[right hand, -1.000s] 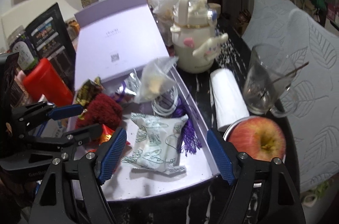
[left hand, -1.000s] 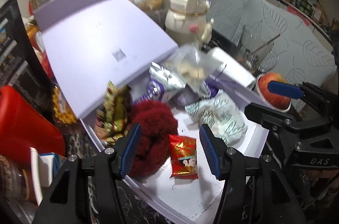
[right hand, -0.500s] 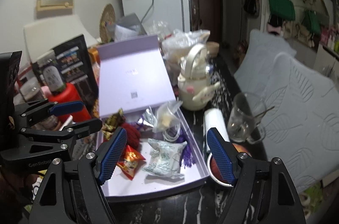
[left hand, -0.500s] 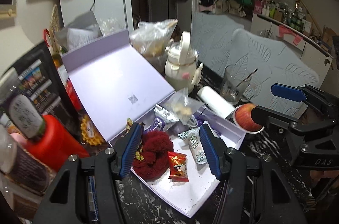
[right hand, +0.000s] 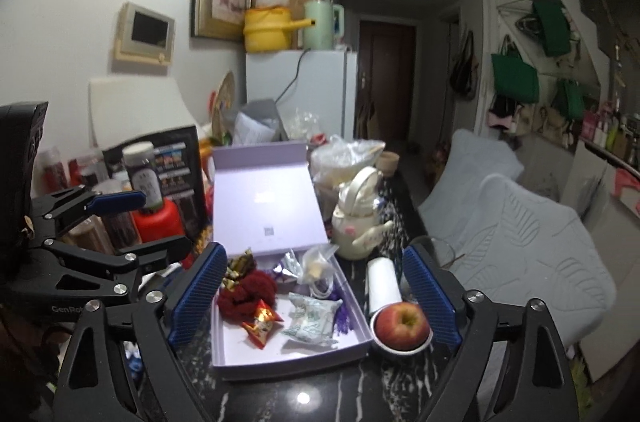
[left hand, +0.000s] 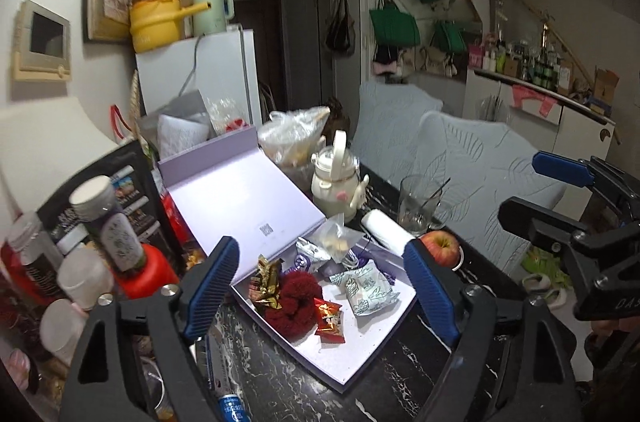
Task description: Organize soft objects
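Between the left gripper pads: nothing held, jaws just opened wide, hovering clear above the dark marble table. Right gripper same story: jaws just been opening, spread wide, empty, well above the table. Below both sits the lilac box, lid tipped back, tray holding the soft stuff: dark red fuzzy scrunchie at the left, gold wrapper touching its left edge, red snack packet against its right, white-green patterned pouch further right, clear bag and silver-purple packets at the back by the hinge. Outside the tray, right side: apple on a small dish, white roll just behind it, glass with a stick, cream kettle-shaped bottle. Left side is clutter: red container, jars. Judgement: items are already in the tray, so this reads as the gap between placements, or near the end. Can't tell whether any soft item is left outside; the white roll is the only candidate I see, and its material is unclear. Next move, if any: pick 1 target, drop 1 gripper low, approach from the open front side to avoid clipping the apple dish or the glass, close gently since this stuff squashes.
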